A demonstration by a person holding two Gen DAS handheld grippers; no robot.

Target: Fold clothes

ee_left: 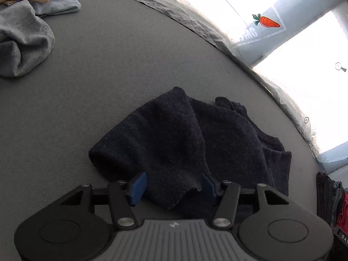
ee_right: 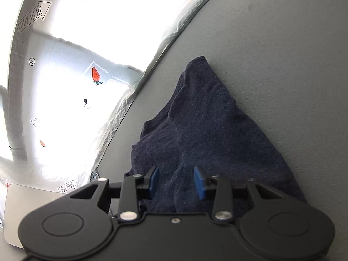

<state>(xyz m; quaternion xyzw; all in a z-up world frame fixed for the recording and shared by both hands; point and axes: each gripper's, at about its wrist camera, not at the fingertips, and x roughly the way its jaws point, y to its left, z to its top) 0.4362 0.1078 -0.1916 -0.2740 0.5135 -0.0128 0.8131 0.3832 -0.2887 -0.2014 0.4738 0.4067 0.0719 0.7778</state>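
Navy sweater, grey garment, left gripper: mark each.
navy sweater (ee_left: 178,134), left wrist view, middle of the knit.
grey garment (ee_left: 24,41), left wrist view, crumpled middle.
left gripper (ee_left: 173,188), left wrist view, between fingertips.

A dark navy knit garment (ee_left: 191,143) lies rumpled on the grey table (ee_left: 113,69), bunched into soft ridges. The left gripper (ee_left: 173,188) sits over its near edge with its blue pads (ee_left: 137,188) spread apart, a flap of the fabric lying between them; whether either pad touches the cloth is hard to tell. At the far left corner rests a heap of other clothes (ee_left: 28,21), grey, pale blue and tan.
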